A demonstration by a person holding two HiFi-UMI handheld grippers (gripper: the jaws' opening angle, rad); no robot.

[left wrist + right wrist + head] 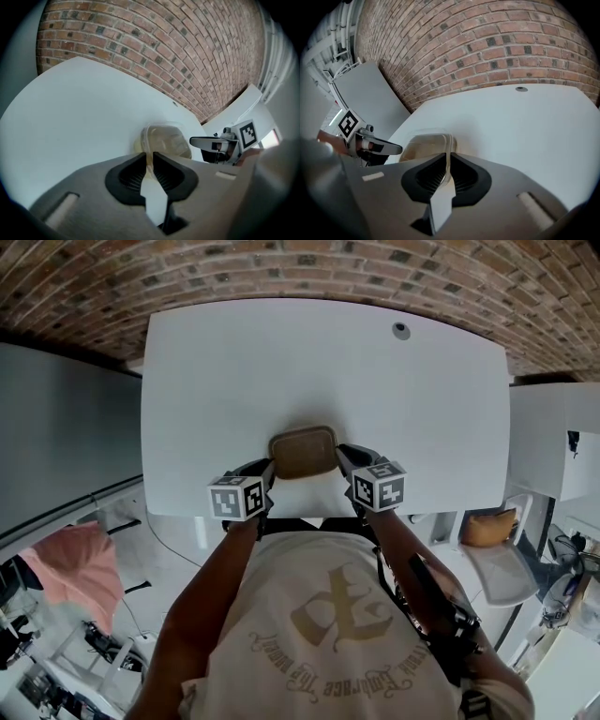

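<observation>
Left gripper [265, 474]: jaws clamped on the left rim of the clear container [303, 452], brown inside. Right gripper [346, 467]: jaws clamped on its right rim. Container at near edge of white table [281, 362], mid-width.

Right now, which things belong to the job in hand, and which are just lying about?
In use: clear tub, its rim pinched by the left claw and right claw; white table under it.
Lying about: pink cloth; chair; orange cushion.

White table [234, 381], clear tub [303, 452] of brown contents at its near edge, round grommet [401, 331] far right
</observation>
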